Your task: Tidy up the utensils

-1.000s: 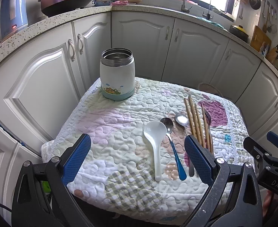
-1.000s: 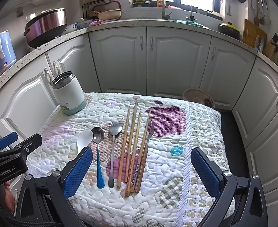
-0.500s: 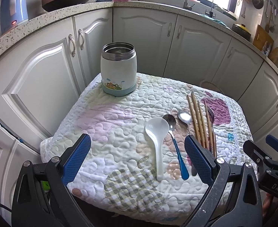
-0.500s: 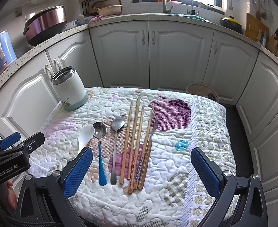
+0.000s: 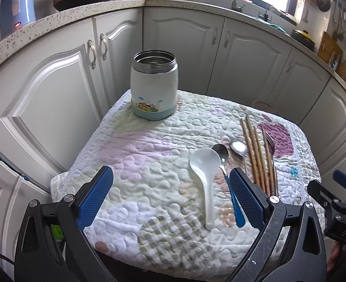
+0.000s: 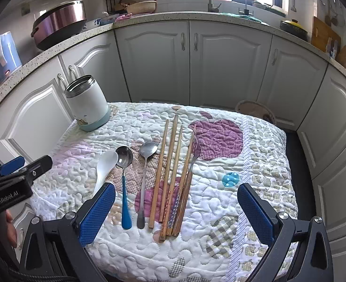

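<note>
An open white steel-rimmed jar point(image 5: 154, 87) stands at the far left of a quilted table point(image 5: 130, 155); it also shows in the right wrist view point(image 6: 88, 104). On the quilt lie a white ceramic spoon point(image 5: 205, 176), a blue-handled metal spoon point(image 6: 124, 181), a plain metal spoon point(image 6: 145, 171), several wooden chopsticks point(image 6: 170, 171) and a fork point(image 6: 192, 157). My left gripper point(image 5: 170, 197) is open and empty above the near edge, left of the spoons. My right gripper point(image 6: 176, 211) is open and empty over the handle ends.
White kitchen cabinets point(image 6: 191, 63) curve behind the table under a speckled counter point(image 6: 149, 17) with a pot, a blue kettle point(image 6: 4, 56) and a sink tap. A round woven object point(image 6: 255, 111) lies on the floor behind the table.
Both grippers have moved forward and lower toward the table, so the jar and utensils look nearer. Nothing on the quilt has moved. Both grippers stay open.
</note>
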Action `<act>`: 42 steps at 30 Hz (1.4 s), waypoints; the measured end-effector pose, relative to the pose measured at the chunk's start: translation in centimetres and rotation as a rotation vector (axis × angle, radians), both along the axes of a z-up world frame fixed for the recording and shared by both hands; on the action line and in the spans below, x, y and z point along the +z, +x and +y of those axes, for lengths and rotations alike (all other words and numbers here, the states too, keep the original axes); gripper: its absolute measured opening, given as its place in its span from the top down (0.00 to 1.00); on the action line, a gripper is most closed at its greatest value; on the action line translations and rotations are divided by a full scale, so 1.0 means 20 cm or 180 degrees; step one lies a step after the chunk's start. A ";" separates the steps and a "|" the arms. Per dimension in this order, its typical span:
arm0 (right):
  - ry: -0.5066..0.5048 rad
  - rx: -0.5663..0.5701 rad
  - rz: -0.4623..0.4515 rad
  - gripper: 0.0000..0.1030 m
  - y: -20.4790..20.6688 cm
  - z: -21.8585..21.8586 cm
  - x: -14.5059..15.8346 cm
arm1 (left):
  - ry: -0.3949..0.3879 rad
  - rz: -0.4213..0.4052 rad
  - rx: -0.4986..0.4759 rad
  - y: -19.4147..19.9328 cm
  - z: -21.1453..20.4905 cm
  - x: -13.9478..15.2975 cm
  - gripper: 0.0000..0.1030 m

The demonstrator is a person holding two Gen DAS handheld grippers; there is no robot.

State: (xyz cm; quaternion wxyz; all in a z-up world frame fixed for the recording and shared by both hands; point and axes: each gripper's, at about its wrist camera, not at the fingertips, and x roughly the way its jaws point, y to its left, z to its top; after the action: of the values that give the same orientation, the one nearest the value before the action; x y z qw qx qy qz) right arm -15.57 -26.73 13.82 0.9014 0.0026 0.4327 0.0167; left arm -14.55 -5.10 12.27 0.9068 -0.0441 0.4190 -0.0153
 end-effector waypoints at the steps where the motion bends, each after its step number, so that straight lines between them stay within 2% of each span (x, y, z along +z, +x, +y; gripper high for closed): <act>1: 0.0003 -0.0007 0.0009 0.00 0.00 0.00 0.00 | -0.0021 0.0004 0.0001 0.00 0.01 0.00 0.03; 6: 0.0049 -0.0004 0.0059 0.00 0.03 -0.01 -0.03 | -0.0073 0.0054 -0.0059 0.03 0.01 -0.03 0.03; 11: -0.0040 0.0049 0.0089 0.00 0.04 0.00 -0.06 | -0.0060 0.0126 -0.0065 0.05 0.00 -0.06 0.03; 23: -0.0010 0.0047 0.0104 0.00 0.05 -0.01 -0.07 | -0.0009 0.0112 -0.0065 0.05 -0.01 -0.06 0.03; 27: -0.0003 0.0117 0.0114 0.01 0.05 0.00 -0.08 | -0.0153 0.0162 -0.0181 0.07 0.00 -0.08 0.03; 28: 0.0021 0.0150 0.0124 0.03 0.05 0.00 -0.08 | -0.0269 0.0224 -0.0255 0.09 0.01 -0.10 0.05; 30: 0.0104 0.0237 0.0160 0.11 0.08 -0.01 -0.09 | -0.0476 0.0371 -0.0342 0.13 0.02 -0.14 0.28; 31: 0.0153 0.0261 0.0190 0.18 0.10 -0.02 -0.09 | -0.0557 0.0496 -0.0347 0.16 0.03 -0.17 0.46; 32: 0.0236 0.0293 0.0228 0.26 0.12 -0.03 -0.10 | -0.0622 0.0595 -0.0331 0.18 0.04 -0.19 0.52; 33: 0.0307 0.0319 0.0258 0.29 0.14 -0.03 -0.11 | -0.0682 0.0650 -0.0313 0.21 0.05 -0.21 0.52; 35: 0.0522 0.0418 0.0361 0.41 0.21 -0.04 -0.14 | -0.0768 0.0697 -0.0290 0.25 0.06 -0.24 0.52; 39: 0.0639 0.0565 0.0509 0.51 0.33 -0.01 -0.20 | -0.0866 0.0770 -0.0324 0.33 0.04 -0.27 0.52; 41: 0.0823 0.0641 0.0627 0.61 0.42 0.00 -0.24 | -0.0871 0.0833 -0.0307 0.37 0.03 -0.30 0.52; 42: 0.0874 0.0652 0.0662 0.61 0.44 0.01 -0.26 | -0.0864 0.0856 -0.0309 0.39 0.02 -0.30 0.52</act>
State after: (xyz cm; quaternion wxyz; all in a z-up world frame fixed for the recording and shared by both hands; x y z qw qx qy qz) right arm -6.76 -26.51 8.62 0.8366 0.0832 0.5152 0.1669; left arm -6.84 -4.63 6.17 0.8266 -0.1474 0.5321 -0.1093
